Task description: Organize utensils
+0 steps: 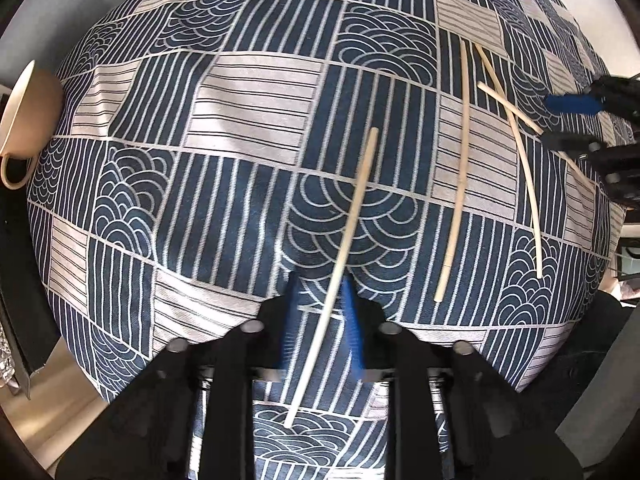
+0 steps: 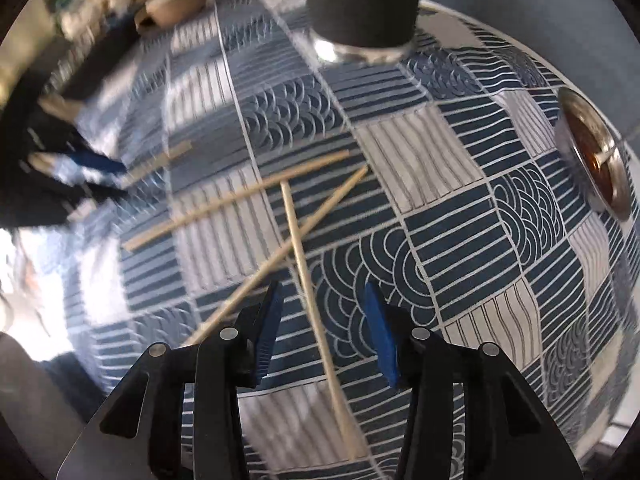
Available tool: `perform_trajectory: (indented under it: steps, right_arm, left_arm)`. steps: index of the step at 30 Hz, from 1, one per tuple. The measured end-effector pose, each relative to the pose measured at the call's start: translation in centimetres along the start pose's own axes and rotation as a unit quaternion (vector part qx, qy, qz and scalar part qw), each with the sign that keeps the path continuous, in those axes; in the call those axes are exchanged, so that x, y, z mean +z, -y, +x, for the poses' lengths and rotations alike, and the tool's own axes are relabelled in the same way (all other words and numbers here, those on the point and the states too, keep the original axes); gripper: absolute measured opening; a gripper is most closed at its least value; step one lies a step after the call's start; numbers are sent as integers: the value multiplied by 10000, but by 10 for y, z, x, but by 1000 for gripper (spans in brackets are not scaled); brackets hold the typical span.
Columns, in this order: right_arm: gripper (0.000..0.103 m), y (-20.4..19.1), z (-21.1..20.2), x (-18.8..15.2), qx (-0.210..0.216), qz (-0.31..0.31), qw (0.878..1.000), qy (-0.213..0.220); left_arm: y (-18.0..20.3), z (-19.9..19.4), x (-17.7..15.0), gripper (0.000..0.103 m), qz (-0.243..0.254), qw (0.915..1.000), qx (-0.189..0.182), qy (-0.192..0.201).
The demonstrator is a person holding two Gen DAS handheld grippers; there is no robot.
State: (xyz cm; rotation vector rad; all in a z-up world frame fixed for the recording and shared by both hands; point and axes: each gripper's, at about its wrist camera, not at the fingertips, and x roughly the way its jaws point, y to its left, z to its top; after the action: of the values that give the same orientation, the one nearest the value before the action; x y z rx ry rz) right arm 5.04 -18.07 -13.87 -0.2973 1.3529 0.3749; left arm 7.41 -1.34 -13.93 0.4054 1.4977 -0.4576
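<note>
Several pale wooden chopsticks lie on a blue and white patterned tablecloth (image 1: 240,120). My left gripper (image 1: 320,320) points straight down over one chopstick (image 1: 356,200), which runs between its blue pads; the pads stand a little apart from it, so the gripper is open. Three more chopsticks (image 1: 460,172) lie to the right, two of them crossed. In the right wrist view my right gripper (image 2: 326,334) is open, with one crossed chopstick (image 2: 296,240) running between its blue fingers (image 2: 382,336), untouched. The right gripper (image 1: 552,120) also shows at the left wrist view's right edge.
A dark cylinder on a shiny base (image 2: 362,8) stands at the far side of the table. A metal bowl (image 2: 592,156) sits at the right. A cream cup (image 1: 24,108) stands at the cloth's left edge. The left gripper (image 2: 116,180) appears blurred at left.
</note>
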Motion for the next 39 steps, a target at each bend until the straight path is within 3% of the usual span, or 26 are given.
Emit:
perform_trajectory:
  steps: [4, 8, 12, 16, 23, 27, 33, 39]
  right_arm:
    - [5, -2, 4, -2, -41, -151, 9999, 29]
    - [5, 26, 6, -8, 627, 627, 9961, 14]
    - [5, 50, -4, -23, 1579, 1354, 9778, 273]
    - [5, 59, -30, -27, 2086, 1635, 9616, 707]
    - [5, 63, -89, -1, 2165, 1491, 9538, 1454]
    - [5, 70, -122, 23, 2107, 1371, 9501, 1846]
    - [5, 84, -156, 60, 2136, 1200, 9389, 2416]
    - [5, 100, -179, 100, 2112, 1116, 9289, 2830]
  left_arm:
    - [-17, 0, -4, 5, -180, 9996, -202, 11]
    - [-36, 1, -12, 5, -630, 9956, -692, -25]
    - [-44, -8, -22, 5, -865, 9915, -964, 99]
    - [-43, -37, -21, 5, -768, 9921, -896, 414]
    - [-16, -107, 7, 5, -203, 9921, -497, 1131]
    - [0, -140, 46, 5, 22, 9889, -330, 1446]
    - [10, -176, 87, 5, 281, 9827, -30, 1829]
    - [6, -202, 125, 5, 388, 9764, -8, 2124]
